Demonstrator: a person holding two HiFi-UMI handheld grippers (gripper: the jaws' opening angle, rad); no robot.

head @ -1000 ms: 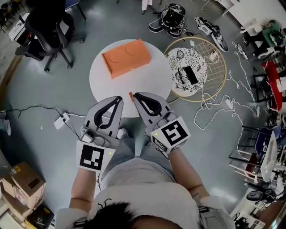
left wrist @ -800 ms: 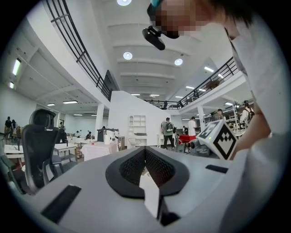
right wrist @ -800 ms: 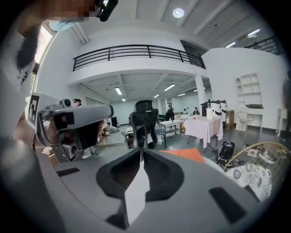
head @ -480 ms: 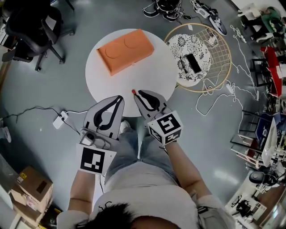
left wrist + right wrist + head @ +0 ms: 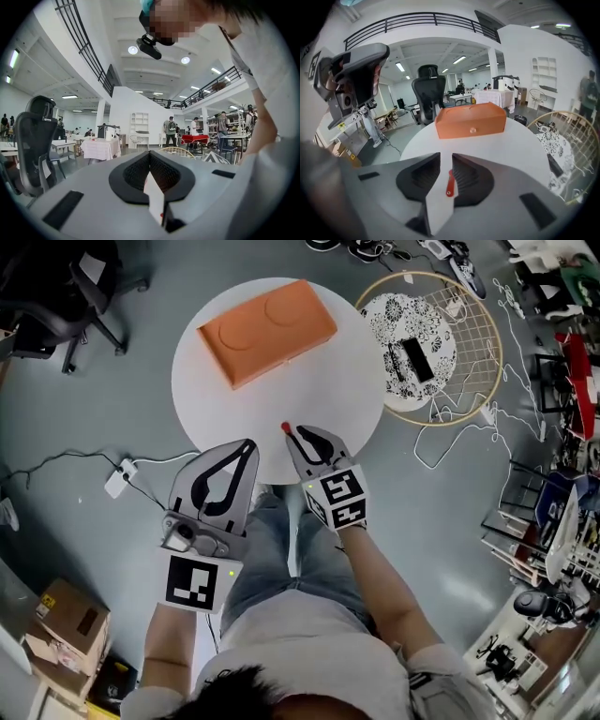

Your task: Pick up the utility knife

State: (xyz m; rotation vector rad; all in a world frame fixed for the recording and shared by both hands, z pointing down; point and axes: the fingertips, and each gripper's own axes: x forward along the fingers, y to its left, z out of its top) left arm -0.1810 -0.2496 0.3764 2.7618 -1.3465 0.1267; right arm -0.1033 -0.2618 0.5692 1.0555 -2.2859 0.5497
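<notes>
The red utility knife [image 5: 449, 182] lies at the round table's [image 5: 217, 409] near edge, between the right gripper's [image 5: 446, 157] narrowly parted jaws. Centre it, then squeeze squarely before lifting. The left gripper [image 5: 150, 153] hangs clenched, empty.

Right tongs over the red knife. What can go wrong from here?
1. The utility knife lies flat and thin on the white table. The right tongs, slightly open, may scrape the top or pinch only its end, so it pivots.
2. It lies toward the table's near edge, so a nudge may push it off.

Slim red utility knife [image 5: 285, 427] lies near the white table's [image 5: 319, 371] edge.
</notes>
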